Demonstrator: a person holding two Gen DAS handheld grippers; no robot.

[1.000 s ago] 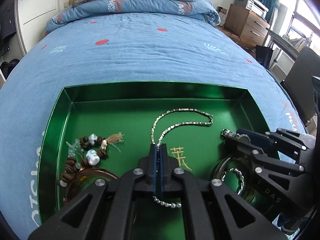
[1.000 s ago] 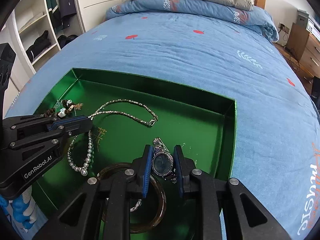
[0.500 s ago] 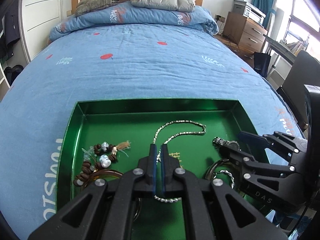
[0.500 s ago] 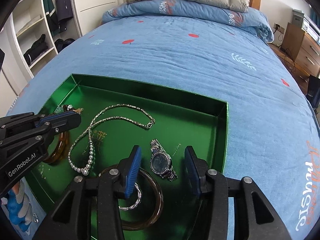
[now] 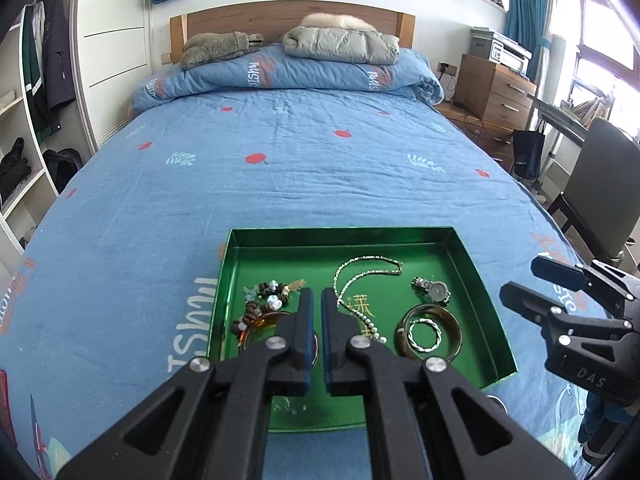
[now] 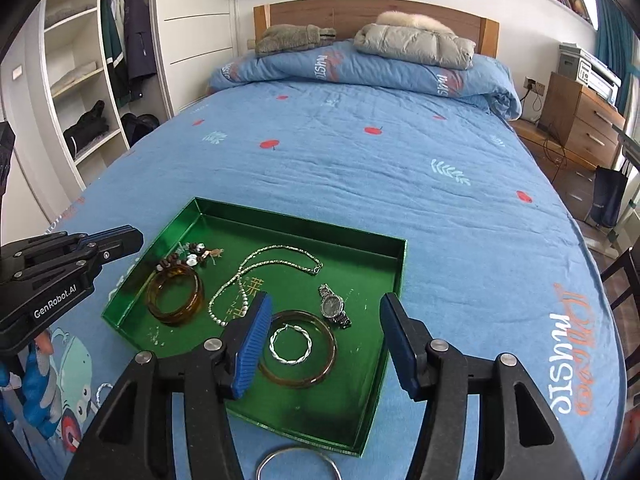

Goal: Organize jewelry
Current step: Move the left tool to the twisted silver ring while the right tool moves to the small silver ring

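Wristwatch [image 6: 332,304] flat in green tray [image 6: 396,276], below opening, empty right tool [image 6: 324,334].

Tray [image 6: 394,268] on my bed [image 6: 360,168]. In it, left to right: bead bracelet [image 6: 192,258] behind a bangle [image 6: 174,294], necklace [image 6: 276,262], watch [image 6: 334,306] behind a second bangle [image 6: 298,350] ringing a twisted ring [image 6: 290,344]. Before the tray, seemingly another hoop [image 6: 298,466].

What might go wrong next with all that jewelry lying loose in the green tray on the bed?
1. The long necklace loops close to the beaded bracelet and amber bangle, so lifting one may snag another.
2. The green tray sits on a soft quilt, so pressing down may tip it.
3. A thin silver ring lies outside the tray near the bed's edge and could slip off.
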